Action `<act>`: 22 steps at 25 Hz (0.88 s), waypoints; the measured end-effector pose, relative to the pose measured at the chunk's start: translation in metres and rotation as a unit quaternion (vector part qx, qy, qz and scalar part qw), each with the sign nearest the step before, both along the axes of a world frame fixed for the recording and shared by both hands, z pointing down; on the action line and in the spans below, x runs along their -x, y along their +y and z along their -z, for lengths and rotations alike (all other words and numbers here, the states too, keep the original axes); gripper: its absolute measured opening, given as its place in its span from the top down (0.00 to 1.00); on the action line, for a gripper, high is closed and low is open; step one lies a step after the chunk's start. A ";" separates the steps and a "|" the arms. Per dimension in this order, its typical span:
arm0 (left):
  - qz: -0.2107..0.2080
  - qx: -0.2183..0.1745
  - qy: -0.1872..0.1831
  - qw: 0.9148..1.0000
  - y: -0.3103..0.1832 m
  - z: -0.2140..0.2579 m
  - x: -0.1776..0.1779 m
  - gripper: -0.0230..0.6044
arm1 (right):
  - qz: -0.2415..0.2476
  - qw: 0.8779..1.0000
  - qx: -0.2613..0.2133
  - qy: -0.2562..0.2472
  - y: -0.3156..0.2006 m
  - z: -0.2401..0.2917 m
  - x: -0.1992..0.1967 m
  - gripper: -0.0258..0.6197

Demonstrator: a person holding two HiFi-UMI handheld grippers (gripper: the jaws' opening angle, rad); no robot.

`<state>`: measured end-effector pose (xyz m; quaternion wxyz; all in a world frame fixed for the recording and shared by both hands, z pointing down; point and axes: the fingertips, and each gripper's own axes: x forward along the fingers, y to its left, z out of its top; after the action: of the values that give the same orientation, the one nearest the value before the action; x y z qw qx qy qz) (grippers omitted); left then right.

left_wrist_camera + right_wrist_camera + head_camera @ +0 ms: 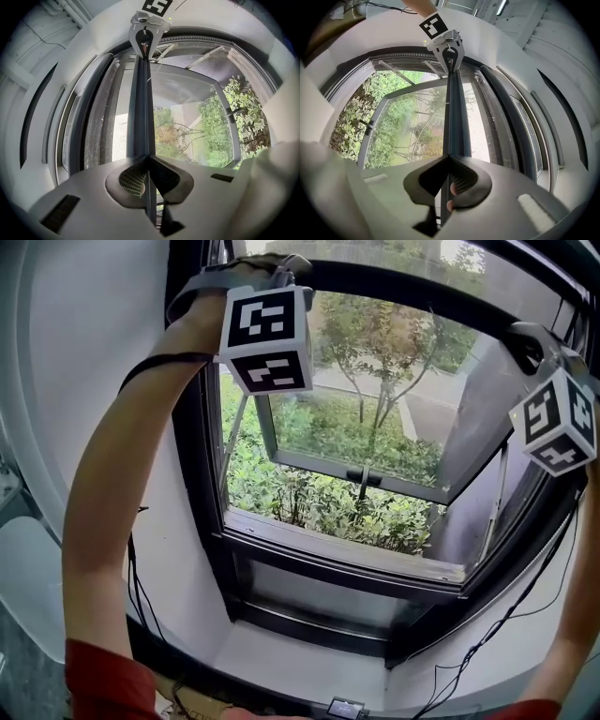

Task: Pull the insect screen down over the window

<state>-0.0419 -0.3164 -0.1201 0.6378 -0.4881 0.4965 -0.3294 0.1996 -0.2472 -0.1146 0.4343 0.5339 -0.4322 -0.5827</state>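
The insect screen's dark pull bar (403,285) runs across the top of the window opening. My left gripper (279,268) is shut on its left end, and my right gripper (532,337) is shut on its right end. In the left gripper view the bar (140,108) runs from the closed jaws (149,171) up to the right gripper (149,24). The right gripper view mirrors this: the bar (457,117) leads from the closed jaws (449,180) to the left gripper (447,44). Grey mesh (101,126) hangs beside the bar, near the frame.
Below the bar, the glass sash (375,465) is pushed outward over shrubs and trees. The black window frame (192,484) and the white sill (309,652) lie beneath. Cables (497,624) trail down at the right.
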 end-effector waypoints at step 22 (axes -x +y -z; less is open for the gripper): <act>-0.013 0.018 -0.005 1.000 0.004 -0.087 0.002 0.92 | 0.026 0.999 0.020 -0.010 0.005 -0.085 0.003 0.92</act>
<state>-0.0435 -0.3128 -0.0336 0.6357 -0.5043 0.4808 -0.3324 0.1963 -0.2426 -0.0291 0.4251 0.5191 -0.4618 -0.5802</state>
